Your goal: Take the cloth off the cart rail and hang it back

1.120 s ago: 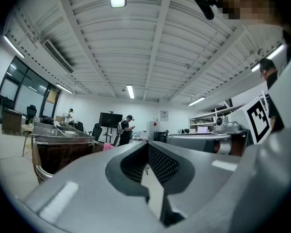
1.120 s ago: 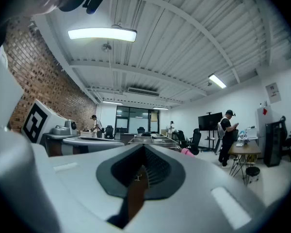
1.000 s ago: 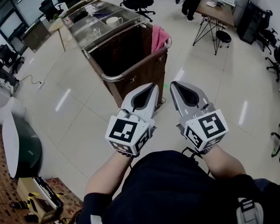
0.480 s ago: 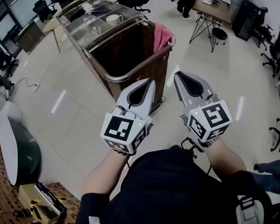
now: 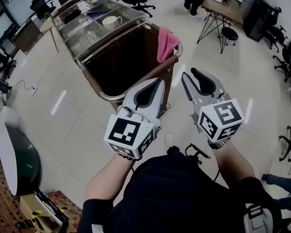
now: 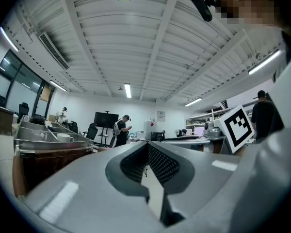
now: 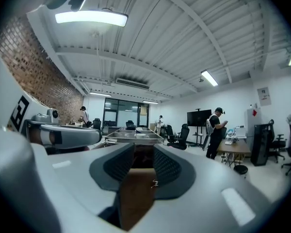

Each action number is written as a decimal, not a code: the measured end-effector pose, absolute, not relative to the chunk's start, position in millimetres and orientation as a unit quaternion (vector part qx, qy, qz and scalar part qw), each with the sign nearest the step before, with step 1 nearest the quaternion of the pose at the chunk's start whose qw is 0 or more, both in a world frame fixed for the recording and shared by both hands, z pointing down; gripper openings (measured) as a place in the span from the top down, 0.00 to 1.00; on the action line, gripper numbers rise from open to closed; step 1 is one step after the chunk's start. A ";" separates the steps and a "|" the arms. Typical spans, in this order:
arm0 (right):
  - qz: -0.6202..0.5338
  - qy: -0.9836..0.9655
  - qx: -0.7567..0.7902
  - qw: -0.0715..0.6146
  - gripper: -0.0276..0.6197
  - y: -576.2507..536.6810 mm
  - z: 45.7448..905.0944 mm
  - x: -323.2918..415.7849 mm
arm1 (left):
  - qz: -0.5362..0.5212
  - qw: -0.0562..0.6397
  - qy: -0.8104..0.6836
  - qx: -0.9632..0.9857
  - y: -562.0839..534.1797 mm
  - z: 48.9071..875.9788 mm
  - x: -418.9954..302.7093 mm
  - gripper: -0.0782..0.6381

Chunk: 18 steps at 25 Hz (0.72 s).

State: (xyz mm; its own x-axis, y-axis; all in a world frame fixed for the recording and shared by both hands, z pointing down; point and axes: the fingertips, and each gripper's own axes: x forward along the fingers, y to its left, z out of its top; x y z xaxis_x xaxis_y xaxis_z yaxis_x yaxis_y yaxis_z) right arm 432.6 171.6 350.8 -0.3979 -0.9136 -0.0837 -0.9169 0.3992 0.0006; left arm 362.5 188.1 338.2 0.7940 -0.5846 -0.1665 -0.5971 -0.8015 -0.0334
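A pink cloth [image 5: 166, 42] hangs over the right end rail of a brown service cart [image 5: 111, 96] in the head view. Both grippers are held side by side short of the cart's near end, well below the cloth and apart from it. My left gripper [image 5: 156, 82] is shut with nothing in it, and its pads [image 6: 157, 161] meet at the tips. My right gripper [image 5: 190, 74] has its jaws opening, with a clear gap and nothing between them. The right gripper view looks along the cart [image 7: 135, 136]. The cloth does not show in either gripper view.
A white cup [image 5: 111, 21] and glassware sit in the cart's metal top trays. A desk [image 5: 228, 6] with a stool, office chairs and a standing person [image 7: 216, 130] are beyond the cart. A round green object [image 5: 17, 154] and tools lie at the left.
The right gripper's jaws have parted from shut. The cart and cloth now sit closer to both grippers in the head view. The left gripper stays shut.
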 end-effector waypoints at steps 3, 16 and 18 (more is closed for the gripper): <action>0.010 0.841 -0.541 0.027 0.74 137.8 357.5 449.4 | 0.073 0.037 0.315 -0.945 160.2 340.3 381.0 0.89; -0.094 0.873 -0.478 -0.027 0.63 -83.5 349.1 576.5 | 0.050 -0.001 0.381 -0.923 -27.1 274.4 511.9 0.89; -0.108 0.876 -0.468 -0.034 0.62 -101.1 367.2 578.5 | 0.046 -0.002 0.387 -0.921 -41.7 281.6 516.7 0.89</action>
State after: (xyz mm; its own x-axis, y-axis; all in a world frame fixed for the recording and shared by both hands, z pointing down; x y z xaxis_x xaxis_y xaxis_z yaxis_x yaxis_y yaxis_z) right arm 578.5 -101.1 367.2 -0.5590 -0.8136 0.1600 -0.8281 0.5382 -0.1568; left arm 516.7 -41.7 281.6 0.6956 -0.7136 -0.0829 -0.7132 -0.6998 0.0395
